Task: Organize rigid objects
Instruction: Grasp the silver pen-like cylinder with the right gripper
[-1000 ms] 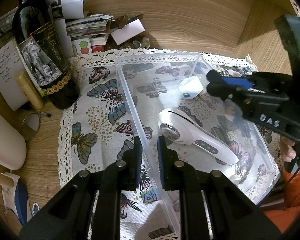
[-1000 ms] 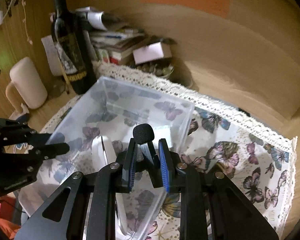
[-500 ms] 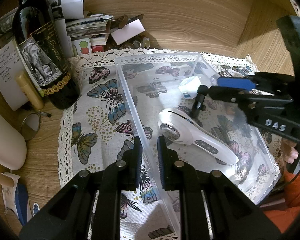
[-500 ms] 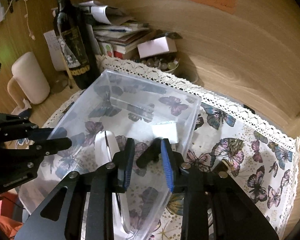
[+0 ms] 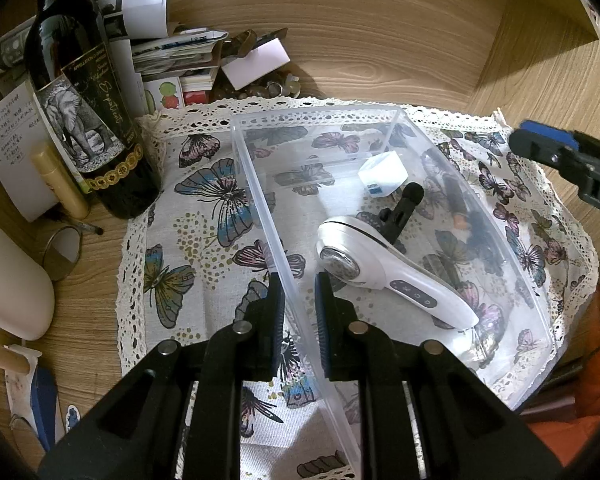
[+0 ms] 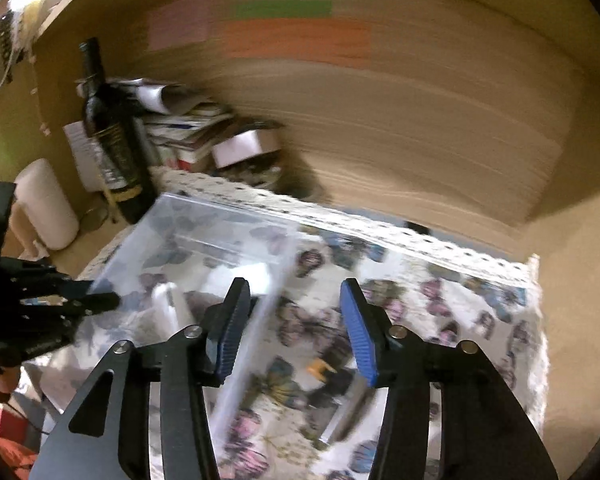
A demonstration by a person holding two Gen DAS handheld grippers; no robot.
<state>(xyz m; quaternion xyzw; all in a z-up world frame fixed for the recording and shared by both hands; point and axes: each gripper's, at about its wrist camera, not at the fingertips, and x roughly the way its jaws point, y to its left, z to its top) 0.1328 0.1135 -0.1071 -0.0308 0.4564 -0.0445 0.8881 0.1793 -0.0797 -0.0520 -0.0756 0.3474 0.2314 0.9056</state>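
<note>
While our left gripper (image 5: pixel 299 304) was clamped on the near wall of the clear bin (image 5: pixel 476 204), the right gripper (image 6: pixel 294 326) hung over the butterfly cloth (image 6: pixel 452 312) with its jaws spread wide and holding nothing. Inside the bin we had the little black microphone (image 5: pixel 402 210) lying between the white shaver (image 5: pixel 384 268) and a small white box (image 5: pixel 382 172).

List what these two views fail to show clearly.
- Dark object with an orange part outside the clear bin: right wrist view smears it with motion blur; left wrist view shows it only through the bin wall.
- Right claw: cut off by the frame edge in the left wrist view.
- Wine bottle neck: cropped there.
</note>
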